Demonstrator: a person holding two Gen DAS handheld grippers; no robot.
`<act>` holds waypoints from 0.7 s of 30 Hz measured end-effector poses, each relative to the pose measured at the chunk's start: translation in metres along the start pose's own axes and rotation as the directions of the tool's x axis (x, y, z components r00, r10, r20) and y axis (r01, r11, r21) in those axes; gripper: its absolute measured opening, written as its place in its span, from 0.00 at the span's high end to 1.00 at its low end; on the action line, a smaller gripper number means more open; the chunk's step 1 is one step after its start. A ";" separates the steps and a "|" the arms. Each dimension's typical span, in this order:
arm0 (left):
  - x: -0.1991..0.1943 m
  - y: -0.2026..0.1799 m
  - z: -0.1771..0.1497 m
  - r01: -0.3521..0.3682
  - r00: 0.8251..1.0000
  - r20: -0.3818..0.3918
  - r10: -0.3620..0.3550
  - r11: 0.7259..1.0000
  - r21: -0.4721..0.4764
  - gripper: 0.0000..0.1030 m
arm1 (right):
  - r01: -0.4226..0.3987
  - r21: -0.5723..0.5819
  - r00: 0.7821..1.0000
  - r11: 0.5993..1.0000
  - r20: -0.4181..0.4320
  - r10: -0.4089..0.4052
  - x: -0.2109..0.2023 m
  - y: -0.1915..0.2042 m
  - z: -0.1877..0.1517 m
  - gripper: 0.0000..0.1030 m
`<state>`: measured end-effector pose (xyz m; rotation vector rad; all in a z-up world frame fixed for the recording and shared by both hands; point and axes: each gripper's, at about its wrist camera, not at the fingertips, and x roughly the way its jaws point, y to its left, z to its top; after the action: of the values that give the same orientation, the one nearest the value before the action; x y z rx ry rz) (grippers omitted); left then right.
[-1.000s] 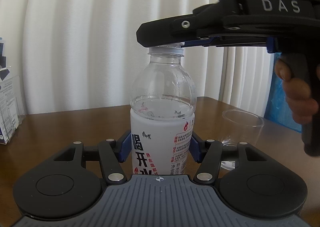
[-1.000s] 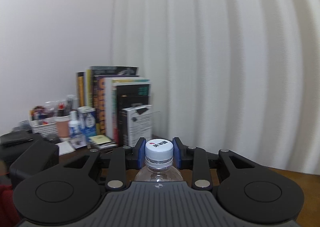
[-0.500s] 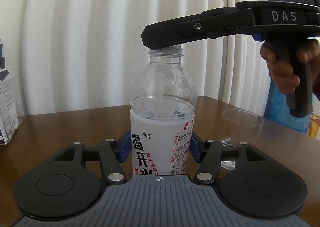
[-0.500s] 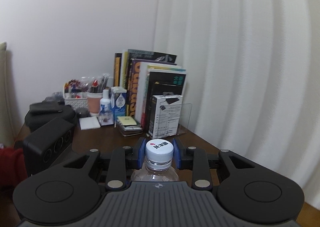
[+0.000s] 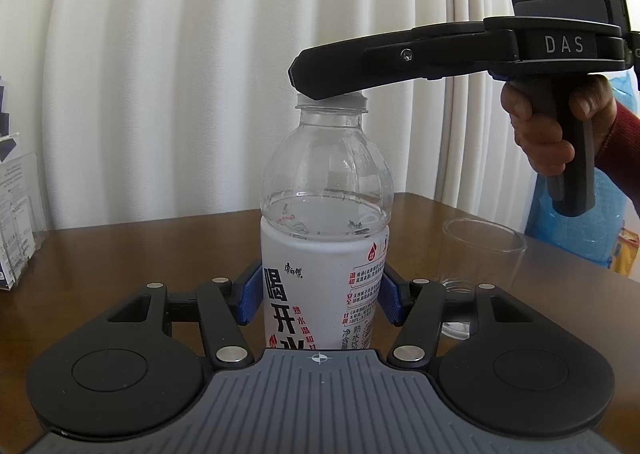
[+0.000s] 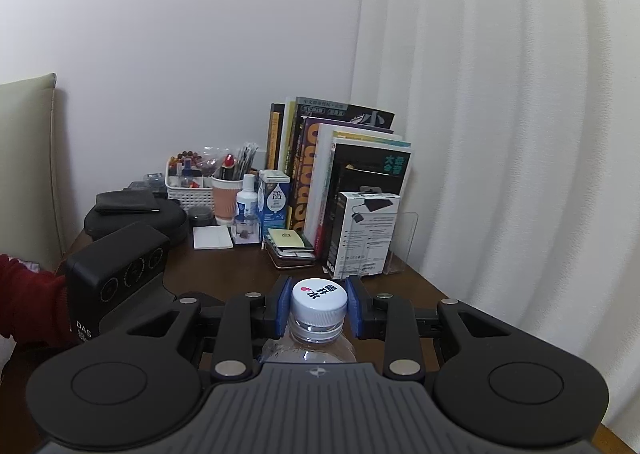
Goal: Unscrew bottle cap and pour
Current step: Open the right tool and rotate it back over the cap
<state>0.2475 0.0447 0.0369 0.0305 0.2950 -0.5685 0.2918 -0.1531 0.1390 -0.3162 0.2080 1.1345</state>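
Now, at the far left of the left wrist view, a clear acrylic stand holding printed boxes [image 5: 16,230] is seen at the edge of the dark brown wooden table [image 5: 160,250]. Further along, the left gripper [image 5: 318,296] is clamped on the clear plastic water bottle with the white label and red-black Chinese lettering [image 5: 324,246], its blue pads [image 5: 250,296] pressed against the label on both sides. The bottle is kept upright on the table, and water is visible up to just above the label. At the bottle's top, the round white screw cap [image 6: 319,300] is gripped by the right gripper [image 6: 319,310], whose blue pads [image 6: 283,304] are closed narrowly against the cap's 2 sides; from the left wrist view the cap is almost wholly hidden under that gripper's black fingers [image 5: 332,77]. To the right of the bottle, a clear empty plastic cup [image 5: 482,254] is stood on the table, near but apart. Furthest right, the gripper's dark handle is held by the person's right hand [image 5: 560,129], red sleeve showing. In the right wrist view, a row of upright books [image 6: 340,173] is lined up at the wall beyond the cap.
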 end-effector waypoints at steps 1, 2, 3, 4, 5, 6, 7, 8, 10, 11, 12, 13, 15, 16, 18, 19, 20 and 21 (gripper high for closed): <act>0.000 0.000 0.000 0.000 1.000 0.000 0.000 1.000 -0.001 0.44 | 0.002 -0.001 1.000 1.000 -0.004 -0.002 0.000 0.000 0.001 0.69; 0.000 0.000 0.000 0.001 1.000 0.000 -0.001 1.000 0.000 0.44 | 0.002 -0.003 1.000 1.000 -0.006 -0.002 -0.001 0.001 0.001 0.69; 0.000 0.001 0.000 0.001 1.000 0.000 -0.001 1.000 0.001 0.44 | 0.003 -0.017 1.000 1.000 -0.011 -0.003 -0.001 0.002 0.002 0.69; 0.000 0.001 0.000 0.001 1.000 0.000 -0.001 1.000 0.001 0.44 | 0.001 -0.025 1.000 1.000 -0.015 -0.001 -0.001 0.002 0.002 0.69; 0.001 0.001 0.000 0.001 1.000 0.000 -0.001 1.000 0.001 0.44 | -0.002 -0.031 1.000 1.000 -0.020 0.001 -0.001 0.001 0.003 0.69; 0.001 0.001 0.000 0.001 1.000 0.000 -0.001 1.000 0.001 0.44 | -0.005 -0.039 1.000 0.999 -0.023 0.004 -0.001 0.001 0.004 0.69; 0.001 0.001 0.000 0.001 1.000 0.000 -0.001 1.000 0.000 0.44 | -0.010 -0.046 1.000 0.999 -0.029 0.009 0.001 0.001 0.005 0.69; 0.000 0.001 0.000 0.001 1.000 0.000 -0.001 1.000 0.000 0.44 | -0.015 -0.051 0.999 0.999 -0.034 0.013 0.001 0.001 0.006 0.69; 0.000 0.002 0.000 0.001 1.000 0.001 -0.001 1.000 -0.001 0.44 | -0.023 -0.059 0.999 0.998 -0.043 0.021 0.002 -0.001 0.008 0.69; 0.000 0.002 0.000 0.002 1.000 0.001 -0.002 1.000 -0.001 0.44 | -0.027 -0.062 0.999 0.998 -0.046 0.024 0.002 -0.002 0.008 0.69; 0.000 0.002 0.000 0.001 1.000 0.001 -0.001 1.000 -0.002 0.44 | -0.028 -0.062 0.999 0.998 -0.047 0.025 0.003 0.000 0.008 0.69; 0.000 0.002 0.000 0.001 1.000 0.001 -0.001 1.000 -0.002 0.44 | -0.023 -0.060 0.999 0.998 -0.044 0.021 0.003 0.001 0.007 0.69; 0.000 0.003 0.000 0.001 1.000 0.002 -0.001 1.000 -0.003 0.44 | -0.011 -0.057 0.999 0.998 -0.037 0.008 0.002 0.002 0.006 0.69; 0.000 0.002 -0.001 0.001 1.000 0.002 -0.001 1.000 -0.002 0.44 | -0.001 -0.060 0.999 0.998 -0.032 -0.001 0.002 0.004 0.005 0.69; -0.001 0.002 -0.001 0.000 1.000 0.001 0.000 1.000 0.003 0.44 | 0.014 -0.060 1.000 0.998 -0.021 -0.016 0.001 0.008 0.003 0.69; 0.000 0.002 -0.001 0.000 1.000 0.001 0.000 1.000 0.003 0.44 | 0.023 -0.055 1.000 0.998 -0.015 -0.024 0.001 0.010 0.002 0.69; 0.000 0.001 -0.001 -0.001 1.000 0.001 0.001 1.000 0.003 0.44 | 0.031 -0.050 0.999 0.998 -0.010 -0.032 0.000 0.010 0.001 0.68; 0.001 0.001 -0.001 -0.001 1.000 0.001 0.001 1.000 0.003 0.44 | 0.038 -0.046 0.999 0.998 -0.007 -0.038 0.000 0.011 0.001 0.68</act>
<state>0.2483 0.0455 0.0358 0.0337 0.2932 -0.5679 0.2817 -0.1489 0.1380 -0.3642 0.1818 1.1017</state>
